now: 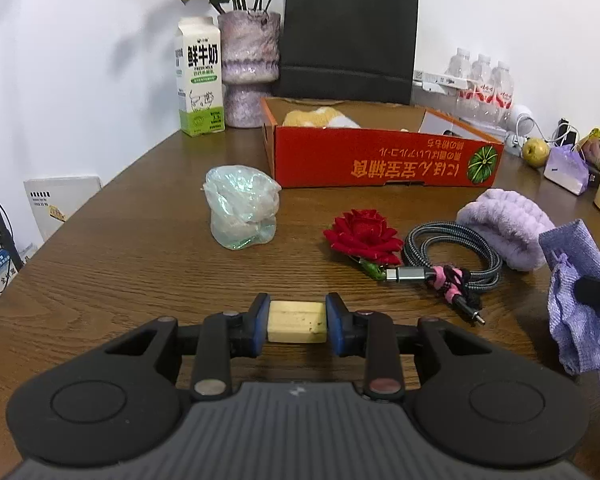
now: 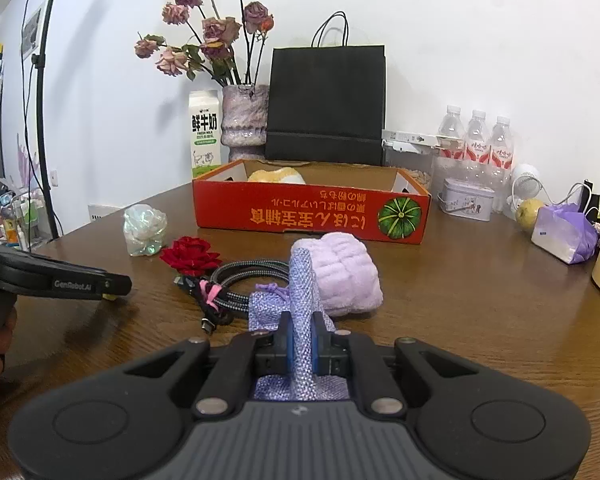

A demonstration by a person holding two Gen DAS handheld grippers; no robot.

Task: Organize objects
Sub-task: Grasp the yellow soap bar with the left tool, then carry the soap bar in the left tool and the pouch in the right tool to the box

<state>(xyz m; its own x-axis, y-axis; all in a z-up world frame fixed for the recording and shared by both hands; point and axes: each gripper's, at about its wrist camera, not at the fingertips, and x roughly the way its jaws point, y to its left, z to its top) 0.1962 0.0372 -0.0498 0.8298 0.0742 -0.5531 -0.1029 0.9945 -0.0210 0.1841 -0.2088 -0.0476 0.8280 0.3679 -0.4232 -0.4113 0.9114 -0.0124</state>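
Fingers [image 1: 262, 326] of the left gripper [image 1: 297, 322] are closed on a pale yellow block [image 1: 297, 321], a small rectangular piece with a few dark specks on its right face, held between the blue pads just above the wooden desk [image 1: 140, 280]. A lavender drawstring pouch [image 2: 302, 316] is pinched between the narrow fingers of the right gripper [image 2: 302, 354]; its coarse woven fabric glitters faintly, one fold stands upright between the pads and the tied cord hangs at its left. Just behind the pouch a fluffy lilac towel roll [image 2: 342, 276] is seen, and beside it a coiled braided cable [image 2: 244, 280] bound with a pink tie. A red fabric rose [image 1: 362, 236] lies touching the cable's left side. Further left, well apart, a crumpled iridescent plastic bag [image 1: 240, 206] stands on the desk. A shallow red cardboard box [image 1: 384, 158] printed with a green pumpkin sits behind these items, with something yellow and white lying inside. Against the wall a milk carton [image 1: 199, 76], a purple vase [image 1: 250, 68] of dried flowers and a black paper bag [image 1: 348, 40] are lined up.
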